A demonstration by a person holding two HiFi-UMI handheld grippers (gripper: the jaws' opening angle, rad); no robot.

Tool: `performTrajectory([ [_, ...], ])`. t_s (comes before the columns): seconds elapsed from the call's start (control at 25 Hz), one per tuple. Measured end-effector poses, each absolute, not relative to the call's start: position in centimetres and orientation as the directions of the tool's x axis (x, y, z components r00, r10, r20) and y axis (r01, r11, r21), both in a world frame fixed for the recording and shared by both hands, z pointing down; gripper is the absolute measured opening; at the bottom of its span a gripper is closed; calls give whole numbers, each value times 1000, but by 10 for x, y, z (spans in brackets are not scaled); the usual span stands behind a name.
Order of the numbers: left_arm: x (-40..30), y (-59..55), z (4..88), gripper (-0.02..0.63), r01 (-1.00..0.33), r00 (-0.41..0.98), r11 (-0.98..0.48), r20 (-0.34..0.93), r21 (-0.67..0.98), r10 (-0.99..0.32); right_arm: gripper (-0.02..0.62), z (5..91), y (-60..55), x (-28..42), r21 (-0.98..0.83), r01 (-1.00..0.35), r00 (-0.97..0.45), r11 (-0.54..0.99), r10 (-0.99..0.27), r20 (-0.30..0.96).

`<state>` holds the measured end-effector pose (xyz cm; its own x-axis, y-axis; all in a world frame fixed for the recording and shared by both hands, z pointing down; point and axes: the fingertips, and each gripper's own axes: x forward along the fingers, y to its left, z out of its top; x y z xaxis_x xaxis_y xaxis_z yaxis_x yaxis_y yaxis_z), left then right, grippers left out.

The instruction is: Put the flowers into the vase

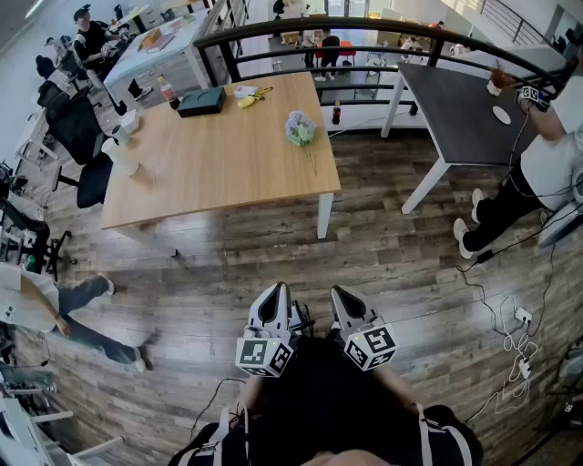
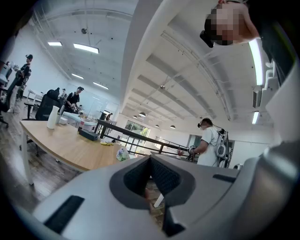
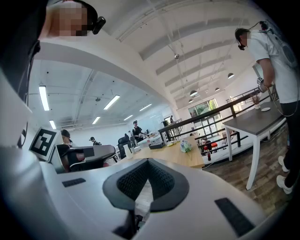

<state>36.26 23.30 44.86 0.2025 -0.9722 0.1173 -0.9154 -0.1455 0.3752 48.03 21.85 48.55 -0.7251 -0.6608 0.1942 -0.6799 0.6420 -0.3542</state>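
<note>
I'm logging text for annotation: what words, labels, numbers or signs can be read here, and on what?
No text can be read.
Marker cubes: black-and-white square patterns only, no words.
Bottle on the table: label too small to read.

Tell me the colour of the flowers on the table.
The flowers are pale purple with green; head view.

A dark plank floor [image 1: 392,246] carries a light wooden table [image 1: 209,164] and a grey table [image 1: 455,109] beside a curved black railing [image 1: 364,25], with black office chairs [image 1: 77,127] at left, under a white beamed ceiling [image 2: 154,56] lit by strip lights [image 2: 86,47], with windows [image 2: 136,127] beyond the railing.
</note>
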Motion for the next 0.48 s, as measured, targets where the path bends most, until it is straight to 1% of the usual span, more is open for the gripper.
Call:
performTrajectory([
  [0.32,340,213,449,46,-919,180,-127,111,374,-977,17,489,194,475,-350,-700,-705,623,-680,200],
  [0.48,339,207,450,46,-909,205,-152,99,388,-974,17,492,188,471,-344,-702,-704,623,-680,204],
])
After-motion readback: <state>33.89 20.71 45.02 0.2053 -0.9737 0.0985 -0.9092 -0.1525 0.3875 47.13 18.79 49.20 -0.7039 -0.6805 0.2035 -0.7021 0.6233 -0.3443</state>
